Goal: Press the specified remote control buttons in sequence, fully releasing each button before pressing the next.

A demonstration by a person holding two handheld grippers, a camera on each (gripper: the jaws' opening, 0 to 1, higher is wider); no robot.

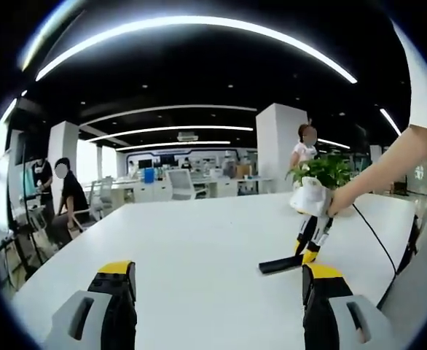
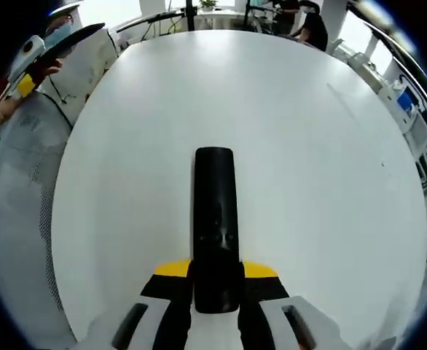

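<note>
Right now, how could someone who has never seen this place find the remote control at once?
Look at the large white table. Near its edge on the person's side, the right gripper closes its yellow-tipped jaws around the near end of the remote control. It is the one long, black bar lying on the white surface.

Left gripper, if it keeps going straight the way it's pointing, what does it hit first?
Probably nothing soon: ahead of the left gripper lies bare white table. The remote sits off to its right, though depth is unclear.

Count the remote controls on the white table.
1. A single black remote control lies on the white table, its near end between the jaws of the right hand-held gripper; the left gripper view shows the same one.
</note>
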